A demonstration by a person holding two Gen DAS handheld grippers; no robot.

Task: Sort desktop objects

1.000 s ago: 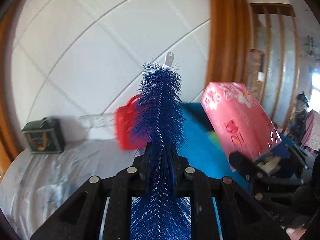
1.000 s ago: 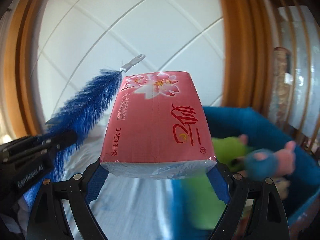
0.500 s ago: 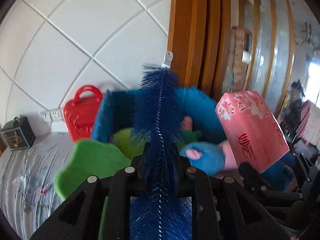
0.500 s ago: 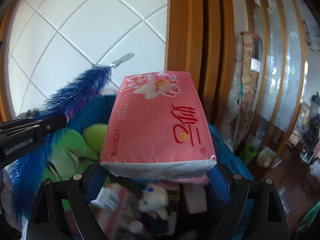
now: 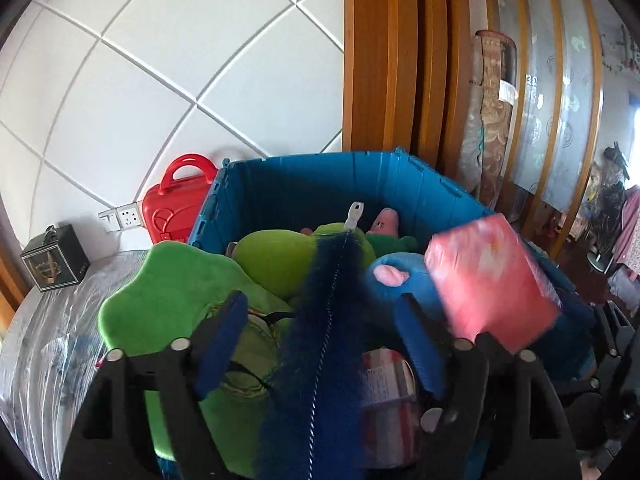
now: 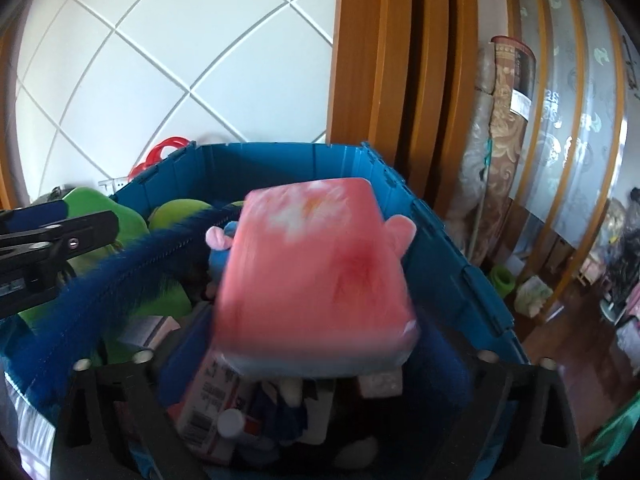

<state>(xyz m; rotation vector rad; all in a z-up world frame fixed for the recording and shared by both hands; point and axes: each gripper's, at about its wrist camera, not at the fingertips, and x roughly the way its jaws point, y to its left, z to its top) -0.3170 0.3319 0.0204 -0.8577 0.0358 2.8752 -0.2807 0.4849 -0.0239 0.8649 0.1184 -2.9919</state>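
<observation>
Both grippers have swung off the desk (image 5: 36,360) side and now hang over the blue crate (image 5: 320,184); a second ago it sat only at the right edge of both views, now it fills both. Both loads are let go.

Left of the crate: a dark box (image 5: 54,258) on the plastic-covered desk, a wall socket (image 5: 122,216), and a red case (image 5: 176,204) against the crate's left wall.

Left gripper (image 5: 320,344): fingers were clamped on the blue brush (image 5: 324,328) before, and they have just been opening. Now spread wide, pads clear of the bristles on both sides. The brush is between them but loose, blurred, its white tip (image 5: 354,214) over the green plush (image 5: 280,256) inside the crate. A flat green plush (image 5: 168,292) overlaps the crate's left rim; a blue plush (image 5: 396,280) lies in the crate right of the brush.

Right gripper (image 6: 316,364): fingers have just been opening from their grip on the pink tissue pack (image 6: 316,276), now as wide as they go. The pack is motion-blurred and tilted above the crate's inside; whether the pads touch it I cannot tell. Below it in the crate are cartons and small bottles (image 6: 224,412), blurred. In the left view the same pack (image 5: 490,280) sits over the crate's right side.
</observation>
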